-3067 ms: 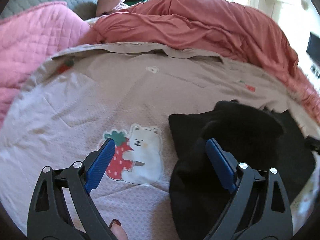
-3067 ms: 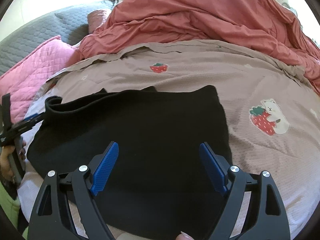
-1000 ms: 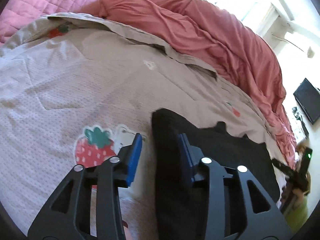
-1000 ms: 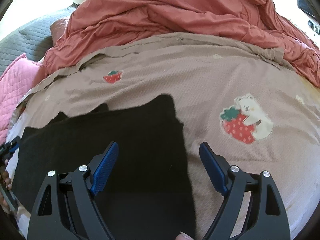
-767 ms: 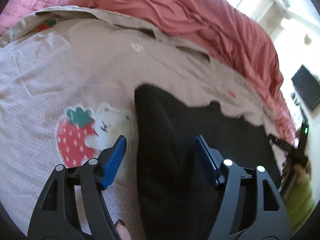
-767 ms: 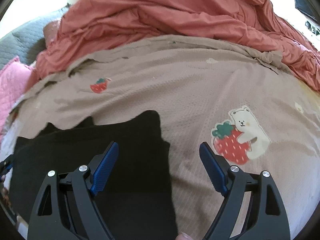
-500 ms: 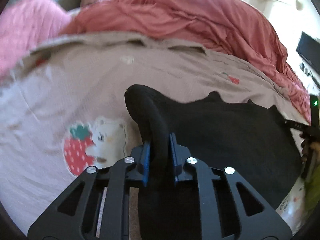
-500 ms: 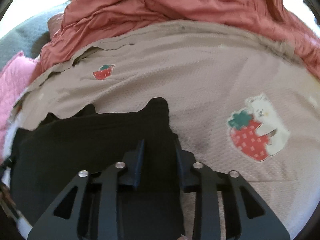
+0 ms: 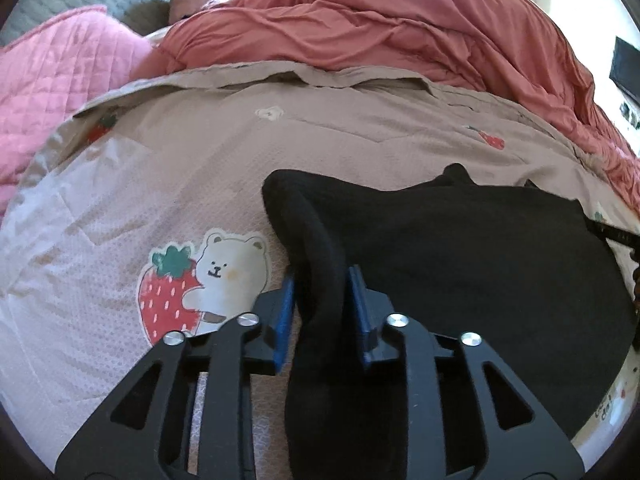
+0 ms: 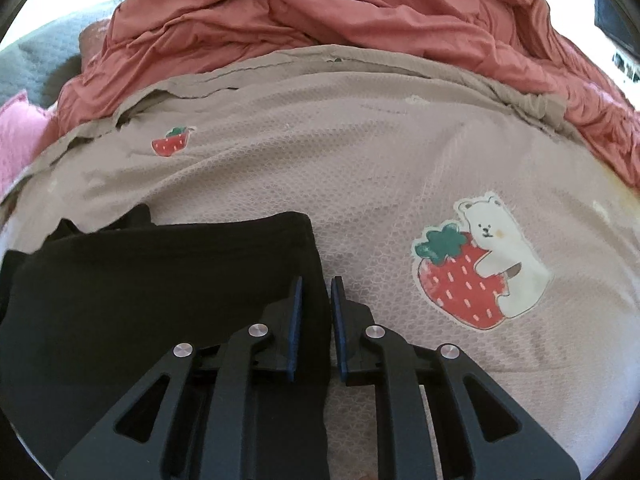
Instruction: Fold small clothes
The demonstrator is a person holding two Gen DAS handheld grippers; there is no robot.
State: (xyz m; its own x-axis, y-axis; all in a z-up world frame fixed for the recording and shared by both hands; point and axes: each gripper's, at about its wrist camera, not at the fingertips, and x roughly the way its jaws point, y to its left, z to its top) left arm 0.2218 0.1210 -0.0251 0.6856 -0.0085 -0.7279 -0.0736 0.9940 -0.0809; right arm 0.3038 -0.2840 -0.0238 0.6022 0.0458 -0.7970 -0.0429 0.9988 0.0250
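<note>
I have a claw on each end of the black garment [image 9: 480,264], which lies on the beige bedspread [image 9: 200,168] of the bed, near my edge of it, with the rumpled red duvet [image 9: 380,32] piled well behind; my left claw [image 9: 320,296] has the garment's left edge bunched into a thick ridge between its blue pads [image 9: 285,312], and though its jaws have just eased a little wider, the cloth fills the gap and looks pinched on both sides, so I read it as clenched on the fabric; my right claw [image 10: 316,300] has just closed and grips the garment's [image 10: 152,280] right-hand edge in a narrow slot between its pads.

I hold it this way, I judge, so that both ends can be lifted together and carried over in one fold, keeping the cloth taut between my hands instead of letting the middle sag; the bunching under the left claw suggests a hem or waistband, though I cannot tell which.

The garment's long axis runs across in front of me, from one claw to the other, roughly parallel to the near edge of the bed; two small points of cloth stick out from its far edge toward the duvet; the strawberry bear print [image 9: 204,280] lies just beside the left end, outside the garment.
</note>
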